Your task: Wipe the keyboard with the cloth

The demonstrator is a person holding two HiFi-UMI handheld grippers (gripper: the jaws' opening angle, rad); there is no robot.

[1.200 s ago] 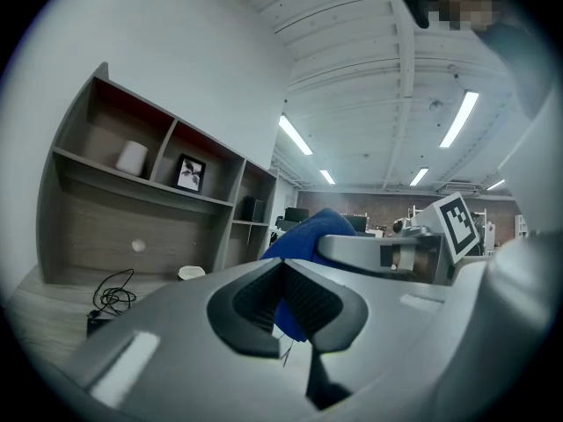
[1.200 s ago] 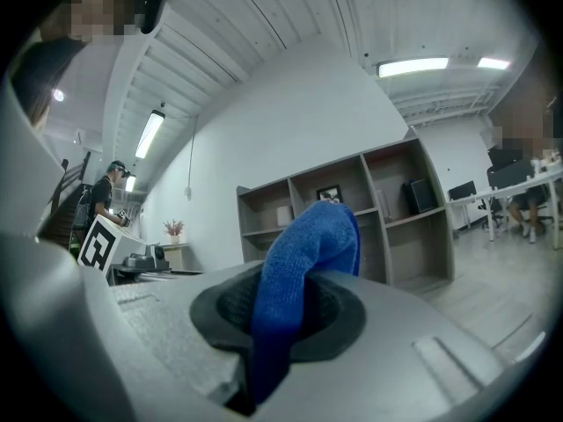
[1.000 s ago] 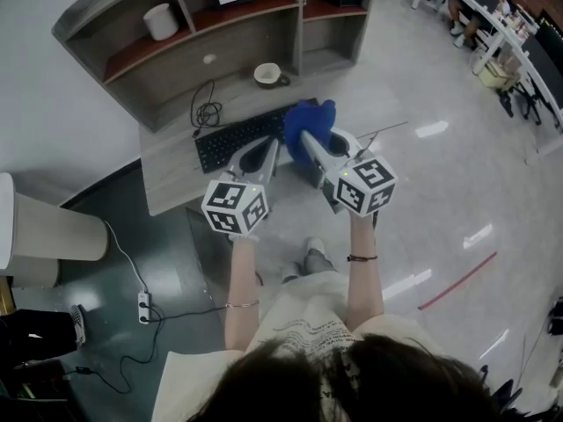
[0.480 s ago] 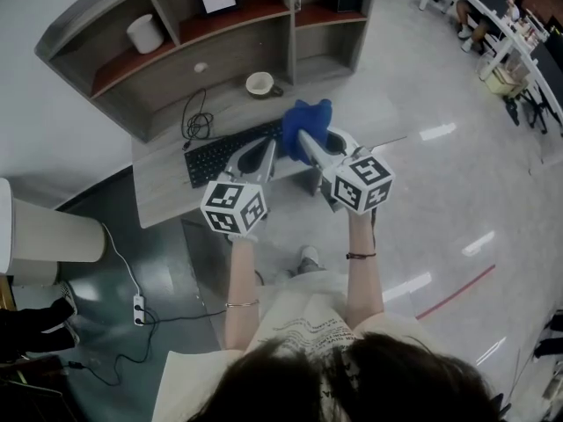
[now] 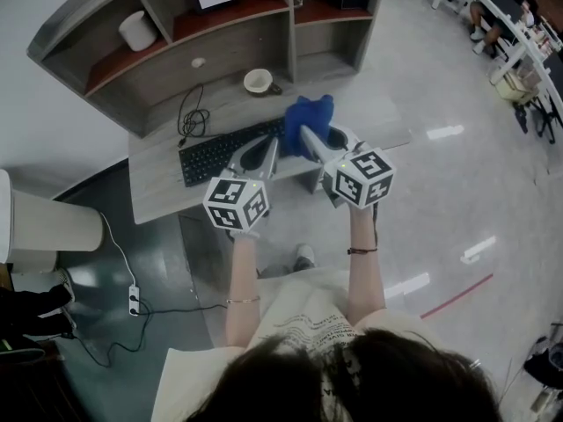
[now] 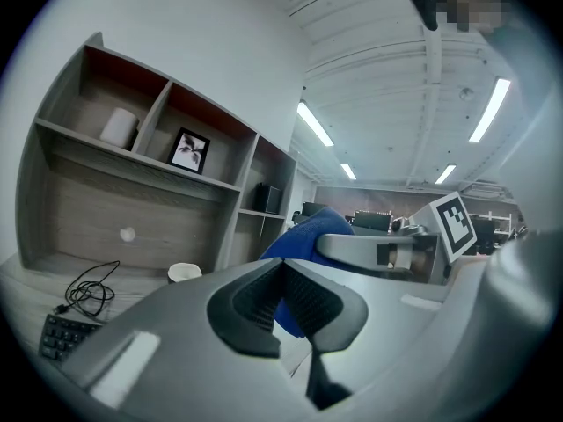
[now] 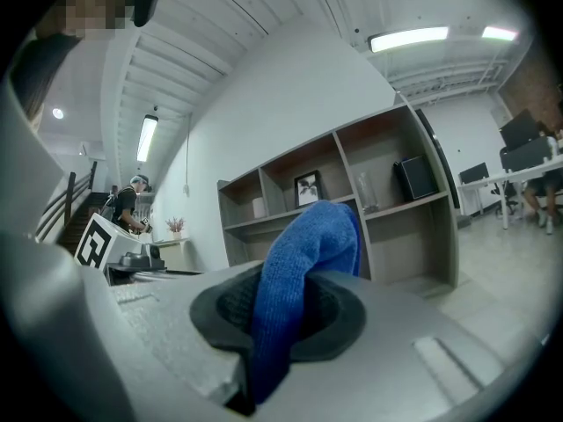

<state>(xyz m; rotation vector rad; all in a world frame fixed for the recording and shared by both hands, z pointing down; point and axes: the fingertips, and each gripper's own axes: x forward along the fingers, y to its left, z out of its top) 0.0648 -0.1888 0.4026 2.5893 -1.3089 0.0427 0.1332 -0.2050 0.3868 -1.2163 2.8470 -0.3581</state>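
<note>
A black keyboard point(image 5: 224, 150) lies on the grey desk point(image 5: 163, 192), and its corner shows low in the left gripper view point(image 6: 60, 337). My right gripper point(image 5: 310, 139) hovers over the keyboard's right end, shut on a blue cloth point(image 5: 308, 120) that bulges out past its tips. In the right gripper view the cloth point(image 7: 303, 262) is pinched in the right gripper point(image 7: 295, 310). My left gripper point(image 5: 263, 150) is held just left of it over the keyboard, jaws shut on nothing point(image 6: 283, 271). Behind the left gripper's tips the cloth point(image 6: 299, 231) shows.
A white cup point(image 5: 259, 81) and a coiled black cable point(image 5: 191, 111) sit on the desk behind the keyboard. A shelf unit point(image 5: 220, 25) with a white jar and a framed picture rises at the desk's back. Floor lies beyond the desk's right end.
The head view has drifted slightly, so the desk sits a little further left. Both grippers hold the same pose, the cloth still held in the right one.
</note>
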